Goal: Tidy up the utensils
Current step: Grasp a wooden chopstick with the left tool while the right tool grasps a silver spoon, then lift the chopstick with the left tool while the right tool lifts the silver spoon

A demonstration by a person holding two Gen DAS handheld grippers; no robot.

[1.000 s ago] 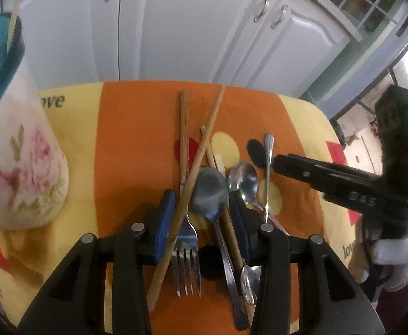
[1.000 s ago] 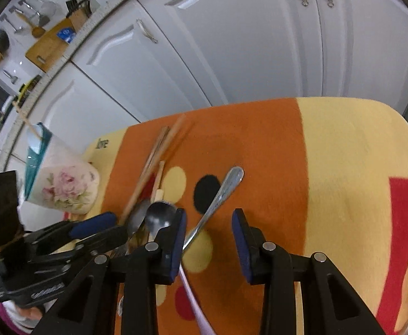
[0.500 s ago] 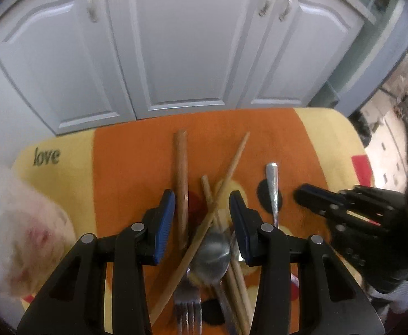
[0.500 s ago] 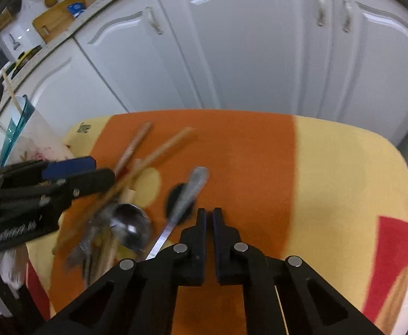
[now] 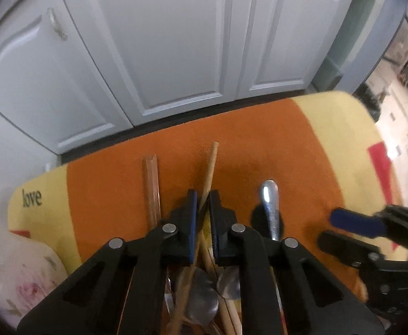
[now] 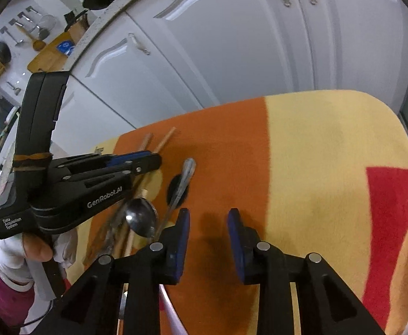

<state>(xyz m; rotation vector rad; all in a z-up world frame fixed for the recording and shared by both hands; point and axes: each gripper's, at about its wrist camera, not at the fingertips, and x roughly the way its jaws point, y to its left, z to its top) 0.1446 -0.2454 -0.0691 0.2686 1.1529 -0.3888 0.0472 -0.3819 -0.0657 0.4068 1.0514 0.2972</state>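
In the left wrist view, the left hand-held gripper [image 5: 203, 209] fills the lower middle of the frame; its jaws have just been closing and now pinch a light wooden chopstick [image 5: 209, 173] whose tip runs up past them toward the middle of the frame. Under its black arms, at the bottom centre, lies a heap of utensils: spoon bowls [image 5: 204, 298] and more wooden sticks, partly hidden and blurred. Just left of the jaws a darker brown chopstick [image 5: 151, 187] lies flat on the orange cloth [image 5: 260, 145] covering the desk. To the right a metal spoon handle [image 5: 271, 209] lies over a black dot in the cloth's print. At lower left a pale floral cup [image 5: 22, 279] shows, blurred; its contents cannot be told. At the right edge the right hand-held gripper [image 5: 343, 231] hovers.

In the right wrist view, the right hand-held gripper [image 6: 208, 240] stands at bottom centre with its jaws having just been opening, apart, nothing between them, over bare orange cloth. A spoon [image 6: 141, 219] lies just left of it. A gloved hand [image 6: 33, 248] at lower left carries the left tool. Beyond the desk, white cabinet doors [image 6: 232, 55] fill the upper frame
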